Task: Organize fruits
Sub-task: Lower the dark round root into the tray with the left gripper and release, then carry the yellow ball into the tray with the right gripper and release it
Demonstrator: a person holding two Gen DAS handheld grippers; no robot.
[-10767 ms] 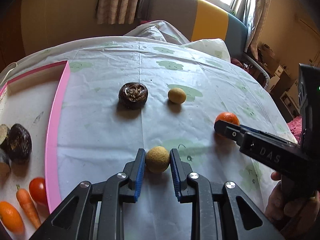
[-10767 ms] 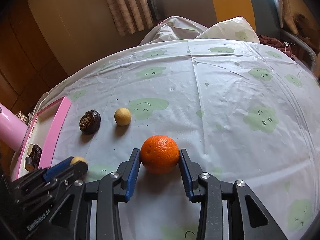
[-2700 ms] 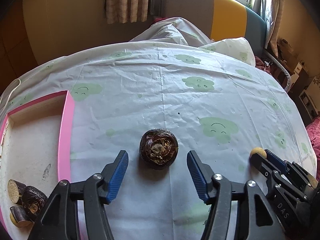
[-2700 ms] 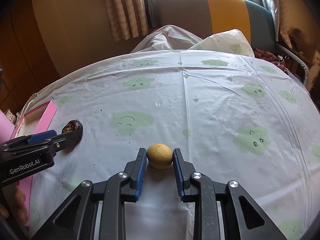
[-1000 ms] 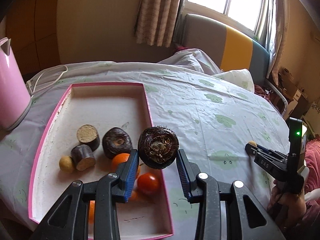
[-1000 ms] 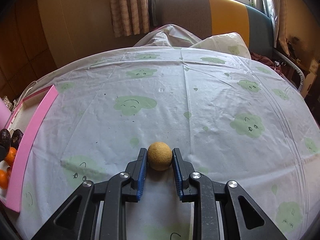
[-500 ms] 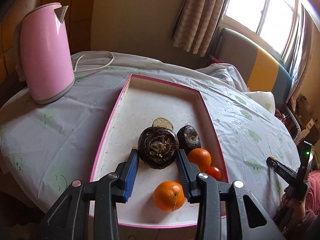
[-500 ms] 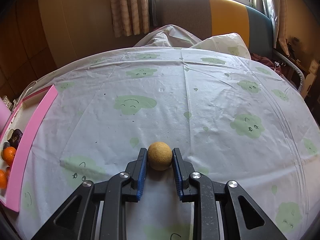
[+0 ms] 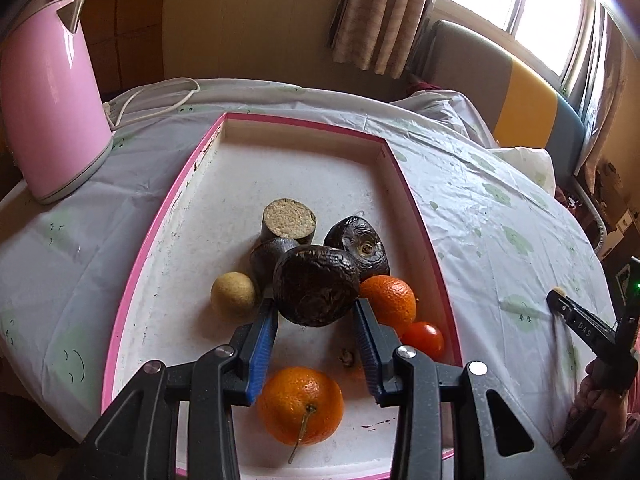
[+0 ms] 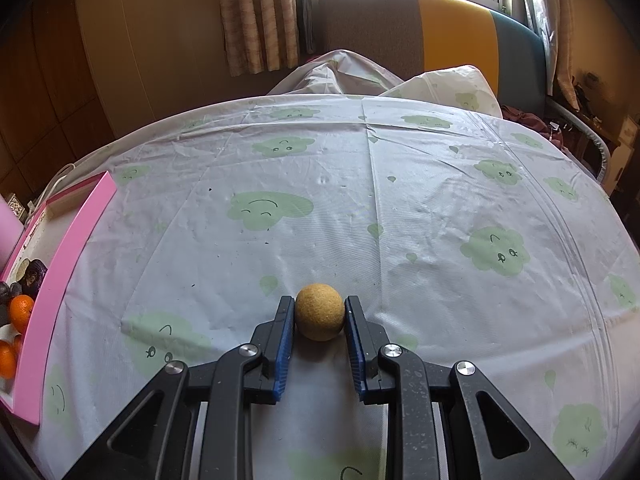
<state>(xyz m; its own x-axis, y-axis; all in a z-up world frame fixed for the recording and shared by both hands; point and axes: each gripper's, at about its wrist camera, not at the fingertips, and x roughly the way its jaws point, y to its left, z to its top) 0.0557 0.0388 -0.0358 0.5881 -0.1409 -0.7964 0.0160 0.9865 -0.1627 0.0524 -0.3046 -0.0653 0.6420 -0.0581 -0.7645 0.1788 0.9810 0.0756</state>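
My left gripper point(image 9: 316, 302) is shut on a dark brown, wrinkled round fruit point(image 9: 316, 290), held over the pink-rimmed white tray point(image 9: 160, 216). In the tray lie two oranges point(image 9: 301, 404) point(image 9: 390, 302), a red tomato point(image 9: 424, 340), a small tan ball fruit point(image 9: 233, 294), another dark fruit point(image 9: 360, 246) and a cut brown piece point(image 9: 289, 220). My right gripper point(image 10: 319, 318) is shut on a tan round fruit point(image 10: 319, 312) above the tablecloth. In the left wrist view the right gripper point(image 9: 560, 300) shows at the far right, in a hand.
A pink kettle point(image 9: 48, 100) with a white cord point(image 9: 160, 94) stands left of the tray. The table wears a white cloth with green cloud faces point(image 10: 400, 200). The tray's pink edge point(image 10: 64, 264) lies far left in the right wrist view. A sofa point(image 10: 400, 36) stands behind.
My left gripper has carried the dark fruit lower and further over the tray, and the fruit has tilted in the jaws. The right gripper has stayed still with its tan fruit.
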